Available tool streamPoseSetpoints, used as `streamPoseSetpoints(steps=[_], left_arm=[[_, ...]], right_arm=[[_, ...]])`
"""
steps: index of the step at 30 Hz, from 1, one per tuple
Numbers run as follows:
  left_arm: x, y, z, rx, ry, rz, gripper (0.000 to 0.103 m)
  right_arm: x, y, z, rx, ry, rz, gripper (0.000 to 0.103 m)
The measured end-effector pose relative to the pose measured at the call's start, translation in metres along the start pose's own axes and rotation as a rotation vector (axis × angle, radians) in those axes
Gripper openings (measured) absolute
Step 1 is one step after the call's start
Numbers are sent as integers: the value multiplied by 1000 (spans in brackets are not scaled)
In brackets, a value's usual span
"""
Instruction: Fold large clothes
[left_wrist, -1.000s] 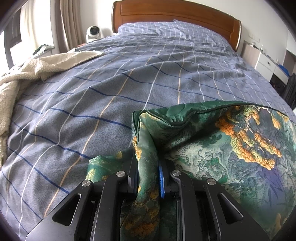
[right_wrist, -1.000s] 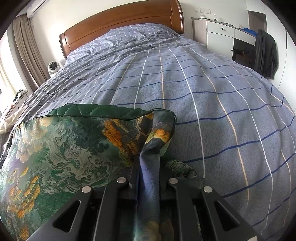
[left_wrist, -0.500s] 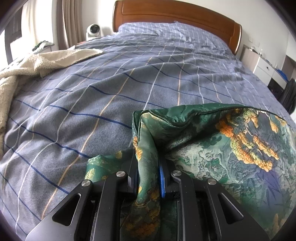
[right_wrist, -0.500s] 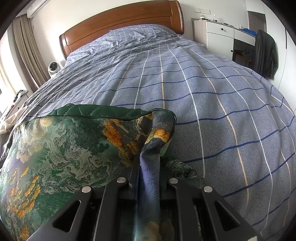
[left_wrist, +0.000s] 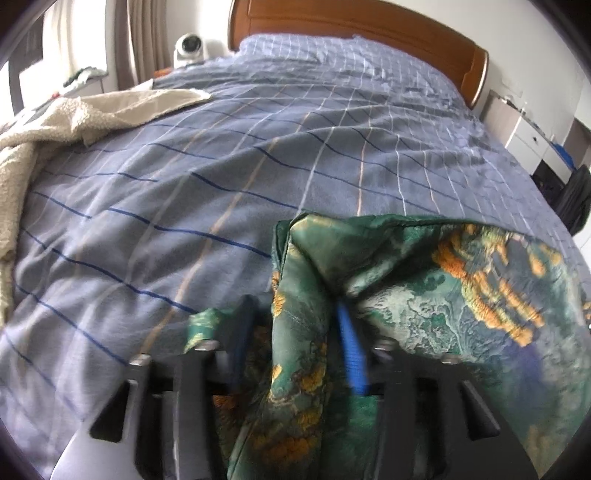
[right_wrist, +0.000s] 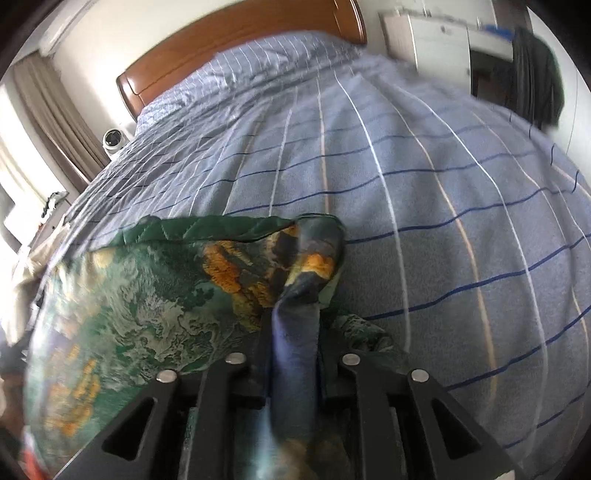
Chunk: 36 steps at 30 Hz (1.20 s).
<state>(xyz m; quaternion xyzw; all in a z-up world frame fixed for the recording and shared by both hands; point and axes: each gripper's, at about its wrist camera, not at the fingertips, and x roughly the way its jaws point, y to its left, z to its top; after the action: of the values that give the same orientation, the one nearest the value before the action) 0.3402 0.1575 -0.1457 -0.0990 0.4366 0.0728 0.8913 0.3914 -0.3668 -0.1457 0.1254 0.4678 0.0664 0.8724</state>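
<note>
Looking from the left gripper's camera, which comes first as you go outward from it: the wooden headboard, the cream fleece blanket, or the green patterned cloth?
1. Green patterned cloth: between the left gripper's fingers.
2. Cream fleece blanket: midway up the bed, at the picture's left edge.
3. Wooden headboard: far end of the bed, top.

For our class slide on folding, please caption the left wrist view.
Left gripper, jaws just opening, loose around a corner of the green patterned garment on the blue checked bed cover.

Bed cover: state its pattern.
Bed cover: grey-blue with dark blue, white and tan grid lines; right wrist view.
</note>
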Motion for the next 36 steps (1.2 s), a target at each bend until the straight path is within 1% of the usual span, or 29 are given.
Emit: streamPoseSetpoints(steps=[1,2,3,5,7,8,11,13,14,15,16,17,18,19,20,22,24,25,26,27,28,30,32,34,36], left_arm=[[-10,2,4,-2,-1,-3,60],[-24,4,7,-6,-20,-7,60],[-40,5,9,-8,-51,-15,61],[-65,1,10,7,-109,-20,72],[-85,-20,11,58,-151,-28,76],[-89,-31,11,82,-151,-43,78],[-85,-85,6,177,-105,-121,78],[-74,-123,-2,252,-69,-144,78],[-62,-146,-7,304,-30,-147,78],[-56,-154,-10,324,-7,-142,78],[-41,-165,-13,342,34,-123,78],[-33,-169,-14,344,54,-107,78],[-25,-169,-15,340,61,-86,78],[-22,-164,-14,331,55,-76,78],[-20,-153,-11,311,45,-58,78],[-19,-125,-5,276,35,-19,79],[-17,-97,-1,240,26,15,83],[-17,-83,0,219,21,33,86],[-15,-68,1,192,18,42,86],[-14,-54,1,170,16,32,85],[-11,-41,0,147,17,4,82],[-7,-36,0,131,12,-16,80],[-4,-41,-3,140,-8,-3,81],[-2,-43,-4,156,-14,17,81],[-5,-42,-3,162,-11,13,81]], right_arm=[[-8,0,6,-7,3,-17,32],[-17,2,9,-25,-14,-39,38],[-33,7,13,-60,-60,-61,38],[-63,23,17,-131,-133,-102,38],[-79,45,16,-185,-165,-113,38],[-84,64,15,-219,-168,-97,38],[-79,123,5,-302,-126,-2,38],[-63,171,-8,-353,-95,66,38],[-56,185,-12,-369,-83,81,38],[-44,204,-18,-387,-64,96,38],[-31,219,-23,-401,-41,104,38],[-23,225,-25,-409,-22,102,37],[-11,232,-28,-429,10,82,37],[-5,233,-33,-449,24,52,37],[2,230,-38,-476,31,12,37],[3,210,-38,-461,33,-15,37],[-5,168,-30,-381,24,-39,36],[-11,146,-27,-347,17,-66,36],[-15,129,-25,-321,10,-84,36],[-19,110,-22,-285,3,-103,36],[-22,93,-21,-251,-3,-117,36],[-23,69,-20,-204,-15,-123,36],[-21,51,-19,-153,-23,-82,36],[-17,47,-21,-127,-32,-63,36],[-16,44,-20,-127,-43,-60,36]])
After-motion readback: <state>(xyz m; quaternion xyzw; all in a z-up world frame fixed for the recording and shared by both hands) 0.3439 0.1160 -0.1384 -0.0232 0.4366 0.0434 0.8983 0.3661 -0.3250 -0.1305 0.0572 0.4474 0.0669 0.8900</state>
